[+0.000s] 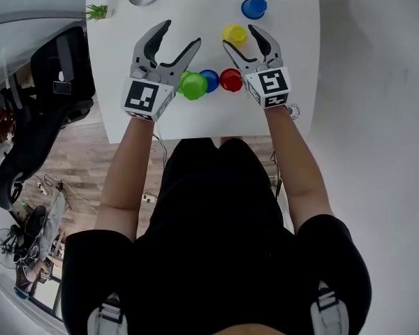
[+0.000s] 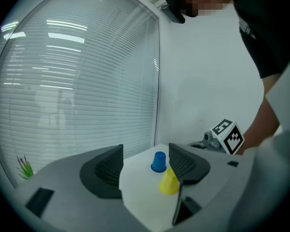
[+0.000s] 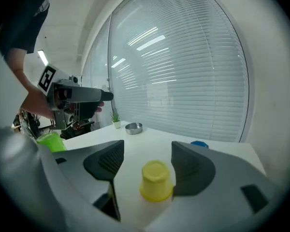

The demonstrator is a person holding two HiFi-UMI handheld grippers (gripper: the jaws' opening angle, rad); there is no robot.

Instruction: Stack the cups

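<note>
Over the table (image 1: 195, 5), left tongs (image 1: 182, 33) gape empty, right tongs (image 1: 239, 35) around a yellow cup (image 3: 156, 180); head view alone shows red cup (image 1: 230, 79).

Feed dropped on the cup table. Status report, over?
Left gripper open, empty. Right gripper open, jaws either side of upside-down yellow cup, not clamped. Nothing blocking; blue cup beyond stands apart.

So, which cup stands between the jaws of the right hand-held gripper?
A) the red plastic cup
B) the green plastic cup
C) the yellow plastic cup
C: the right gripper view shows the yellow plastic cup between the parted jaws of the right hand-held gripper.
</note>
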